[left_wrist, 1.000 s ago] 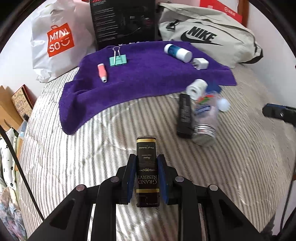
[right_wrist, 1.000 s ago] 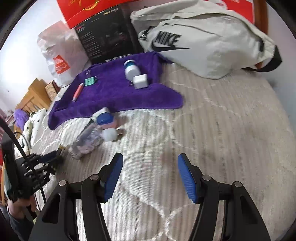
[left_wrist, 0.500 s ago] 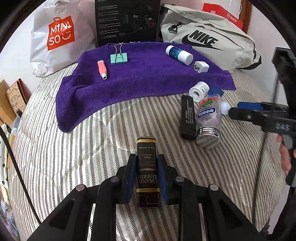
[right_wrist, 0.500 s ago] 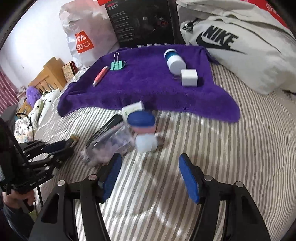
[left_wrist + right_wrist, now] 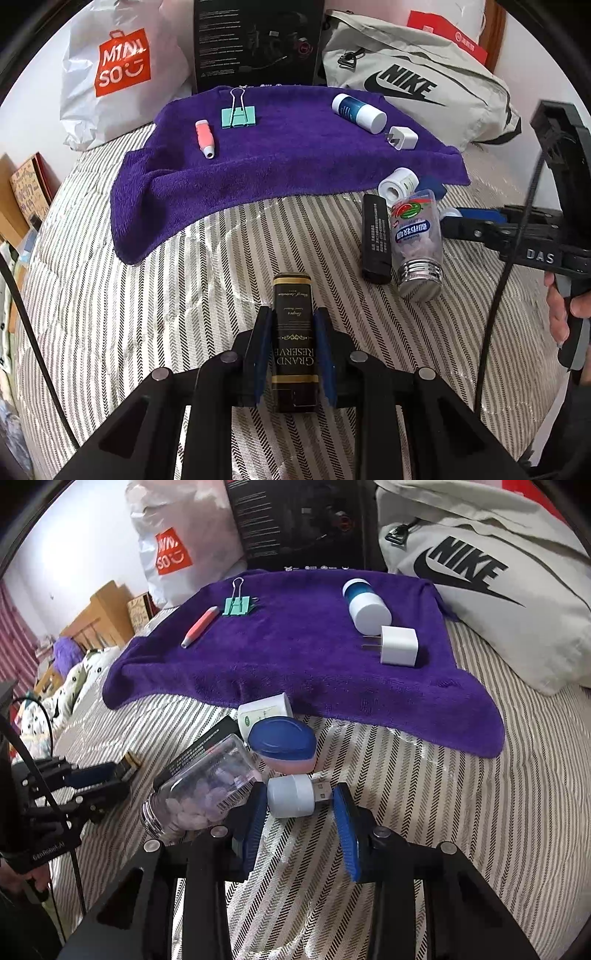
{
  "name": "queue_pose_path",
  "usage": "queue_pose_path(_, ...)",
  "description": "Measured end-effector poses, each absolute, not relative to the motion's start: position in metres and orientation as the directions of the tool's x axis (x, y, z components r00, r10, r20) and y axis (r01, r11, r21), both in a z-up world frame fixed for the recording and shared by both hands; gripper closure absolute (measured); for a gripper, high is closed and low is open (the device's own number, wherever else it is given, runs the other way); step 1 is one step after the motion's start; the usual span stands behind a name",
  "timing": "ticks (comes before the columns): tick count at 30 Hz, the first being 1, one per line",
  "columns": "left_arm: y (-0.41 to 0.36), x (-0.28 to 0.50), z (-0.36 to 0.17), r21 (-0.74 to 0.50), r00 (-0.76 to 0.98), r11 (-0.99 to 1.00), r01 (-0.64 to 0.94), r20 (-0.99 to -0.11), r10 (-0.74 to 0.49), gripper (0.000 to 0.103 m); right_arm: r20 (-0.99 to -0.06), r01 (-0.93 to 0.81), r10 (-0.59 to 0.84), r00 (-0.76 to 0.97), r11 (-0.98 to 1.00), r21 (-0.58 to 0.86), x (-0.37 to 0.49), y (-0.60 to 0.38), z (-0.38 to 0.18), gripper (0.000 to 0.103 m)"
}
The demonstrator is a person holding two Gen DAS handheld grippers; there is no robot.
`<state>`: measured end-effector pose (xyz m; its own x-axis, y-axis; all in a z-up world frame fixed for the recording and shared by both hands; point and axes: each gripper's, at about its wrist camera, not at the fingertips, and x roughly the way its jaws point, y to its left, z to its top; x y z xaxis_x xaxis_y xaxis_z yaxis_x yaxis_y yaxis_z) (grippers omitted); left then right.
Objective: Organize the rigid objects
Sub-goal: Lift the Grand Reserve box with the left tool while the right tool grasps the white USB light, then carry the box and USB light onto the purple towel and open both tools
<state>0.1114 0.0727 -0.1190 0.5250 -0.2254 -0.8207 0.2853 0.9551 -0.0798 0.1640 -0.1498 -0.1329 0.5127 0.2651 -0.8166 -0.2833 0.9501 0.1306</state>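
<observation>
My left gripper [image 5: 293, 332] is shut on a black Grand Reserve box [image 5: 294, 343] above the striped bed. My right gripper [image 5: 299, 806] is open, its jaws around a white USB night light [image 5: 293, 796] lying on the bed, not squeezing it. Beside it lie a blue-lidded pink jar [image 5: 284, 746], a clear pill bottle [image 5: 203, 786] and a white tape roll [image 5: 264, 712]. A purple towel [image 5: 280, 155] holds a pink tube [image 5: 204, 138], green binder clip [image 5: 238, 116], blue-and-white bottle [image 5: 358, 112] and white charger [image 5: 402, 137].
A black bar-shaped device [image 5: 375, 240] lies left of the pill bottle. A Nike bag [image 5: 417, 88], black carton [image 5: 255, 40] and Miniso bag [image 5: 122, 66] stand behind the towel. Bed edge and wooden furniture [image 5: 96, 620] are at left.
My right gripper moved forward to the cluster of items and its jaws narrowed around the USB night light. My left gripper kept its hold on the box, nearly still.
</observation>
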Motion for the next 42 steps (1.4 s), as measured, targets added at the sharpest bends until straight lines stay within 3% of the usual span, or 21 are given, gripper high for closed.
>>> queue_pose_path(10, 0.061, 0.112, -0.12, 0.014, 0.543, 0.959, 0.282, -0.827, -0.147, 0.079, -0.838, -0.255, 0.217, 0.501, 0.962, 0.097, 0.156, -0.166, -0.133, 0.066)
queue_pose_path(19, 0.062, 0.112, -0.12, 0.0, 0.542, 0.963, 0.268, -0.827, -0.15, 0.08, -0.83, -0.269, 0.179, 0.528, 0.962, 0.036, 0.156, -0.157, -0.136, 0.066)
queue_pose_path(37, 0.084, 0.109, -0.105, -0.09, 0.544, 0.963, 0.255, -0.81, -0.22, 0.08, -0.843, -0.252, 0.223, 0.49, 0.962, 0.107, 0.142, -0.173, -0.131, 0.067)
queue_pose_path(42, 0.077, 0.114, -0.117, -0.031, 0.524, 0.966, 0.256, -0.836, -0.166, 0.08, -0.842, -0.257, 0.229, 0.488, 0.96, 0.112, 0.142, -0.174, -0.13, 0.067)
